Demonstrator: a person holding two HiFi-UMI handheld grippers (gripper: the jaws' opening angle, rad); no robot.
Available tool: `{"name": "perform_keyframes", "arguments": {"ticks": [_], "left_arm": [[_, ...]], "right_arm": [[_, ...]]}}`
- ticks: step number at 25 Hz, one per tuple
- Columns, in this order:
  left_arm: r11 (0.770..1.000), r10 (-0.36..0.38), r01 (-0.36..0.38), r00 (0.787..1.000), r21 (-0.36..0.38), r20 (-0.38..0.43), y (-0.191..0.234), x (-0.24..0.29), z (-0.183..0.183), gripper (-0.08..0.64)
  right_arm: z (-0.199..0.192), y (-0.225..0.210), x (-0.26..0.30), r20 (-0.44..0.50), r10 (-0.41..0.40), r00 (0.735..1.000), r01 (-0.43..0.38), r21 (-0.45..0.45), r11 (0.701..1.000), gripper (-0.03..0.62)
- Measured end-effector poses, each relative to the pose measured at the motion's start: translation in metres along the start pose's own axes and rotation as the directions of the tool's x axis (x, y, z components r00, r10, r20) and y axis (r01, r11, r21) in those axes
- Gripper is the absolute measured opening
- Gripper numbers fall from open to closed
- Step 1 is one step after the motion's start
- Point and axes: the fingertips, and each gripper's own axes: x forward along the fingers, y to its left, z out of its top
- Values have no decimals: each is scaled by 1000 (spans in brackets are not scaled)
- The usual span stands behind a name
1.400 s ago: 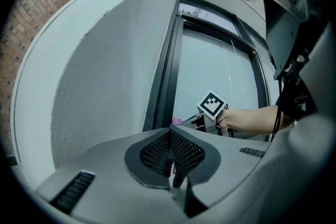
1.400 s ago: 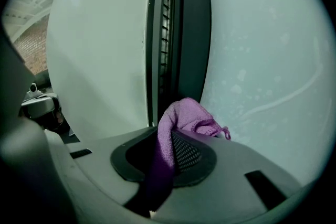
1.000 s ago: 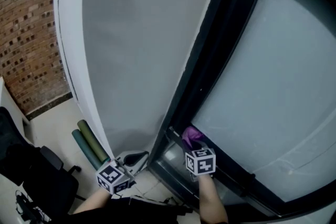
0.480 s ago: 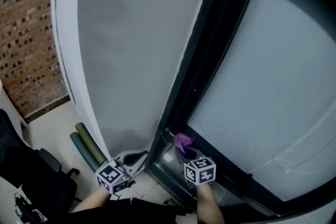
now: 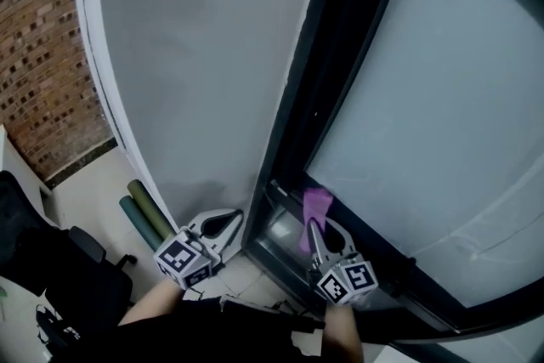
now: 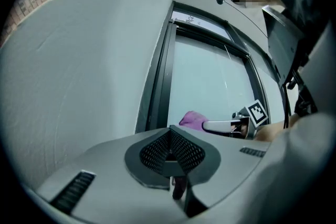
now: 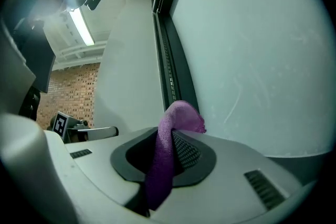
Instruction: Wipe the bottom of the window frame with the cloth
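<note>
Right claw (image 5: 315, 227): clamped shut on the purple cloth (image 5: 316, 207); lower centre-right of the head view, with its marker cube (image 5: 347, 280) nearest the bottom edge and its tips pointing up toward the window.

Cloth: pinched as a narrow strip between the mesh pads in the right gripper view (image 7: 176, 115), with its free end bunched above the tips. Placed at the lower left corner of the glass pane (image 5: 425, 115) in the head view, just above the bottom rail. Contact with rail or glass not clear from any view. Also seen in the left gripper view (image 6: 191, 119), right of centre, at the end of the other claw.

Window frame (image 5: 293, 149): dark, running diagonally from top centre down to the lower middle of the head view, then turning right along the bottom.

Left claw (image 5: 223, 221): closed, pads meeting on the centre line in its own view (image 6: 169, 136), nothing between them. Lower left of centre in the head view, against the foot of the grey panel (image 5: 212, 81), well apart from the cloth.

Surroundings: brick wall (image 5: 42, 55) at upper left, two rolled mats (image 5: 144, 221) on the floor at lower left, black chair (image 5: 68, 276) in the bottom left corner.
</note>
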Motion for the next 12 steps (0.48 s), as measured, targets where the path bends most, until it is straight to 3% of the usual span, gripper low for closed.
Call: {"name": "perform_keyframes", "arguments": {"ticks": [6,12], "left_arm": [[1000,-24,24,1000,-7,14,-1,8,5,2],[998,-47,46,999,-45,-20,-10,17,1,2]], "right_arm": [[14,-5,-16,102,-67,992,65,21,998,72],[21,-6,-31,130,-79,988,77,16,997,72]]}}
